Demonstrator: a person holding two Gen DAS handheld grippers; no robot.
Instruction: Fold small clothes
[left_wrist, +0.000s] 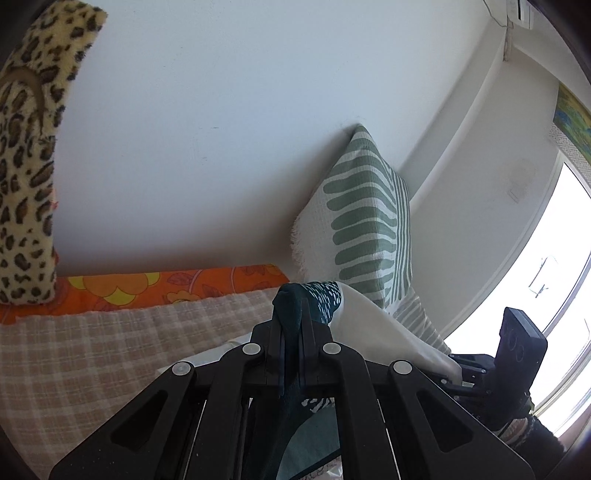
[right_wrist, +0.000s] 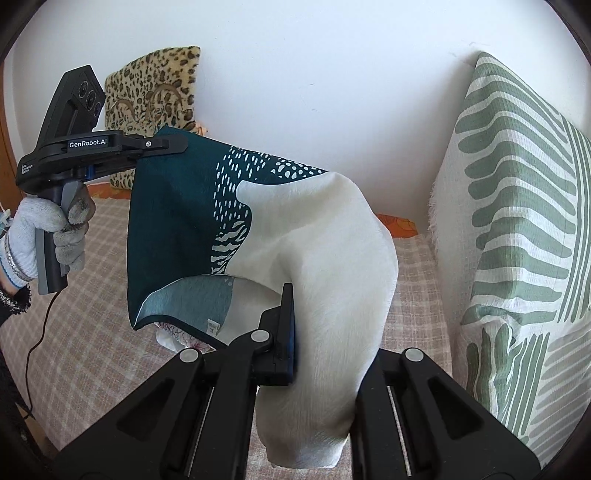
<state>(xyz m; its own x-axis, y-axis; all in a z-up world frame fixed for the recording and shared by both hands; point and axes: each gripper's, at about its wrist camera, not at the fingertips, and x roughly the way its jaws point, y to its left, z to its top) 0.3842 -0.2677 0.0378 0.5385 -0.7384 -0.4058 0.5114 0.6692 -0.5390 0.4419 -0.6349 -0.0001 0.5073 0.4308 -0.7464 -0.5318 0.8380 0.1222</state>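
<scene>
A teal and white cloth (right_wrist: 258, 229) with white speckle print hangs in the air between both grippers above the bed. My left gripper (left_wrist: 293, 325) is shut on the cloth's (left_wrist: 321, 299) teal corner; it also shows in the right wrist view (right_wrist: 162, 146), held by a gloved hand (right_wrist: 48, 229). My right gripper (right_wrist: 295, 332) is shut on the white part of the cloth, which drapes over its right finger and hides it. The right gripper's body shows in the left wrist view (left_wrist: 491, 365).
A checked beige bedcover (right_wrist: 92, 332) lies below. A green-striped pillow (right_wrist: 517, 229) leans on the wall at right. A leopard-print cushion (right_wrist: 155, 96) stands at the back left. An orange floral sheet (left_wrist: 147, 286) runs along the wall. Another small garment (right_wrist: 177, 334) lies under the cloth.
</scene>
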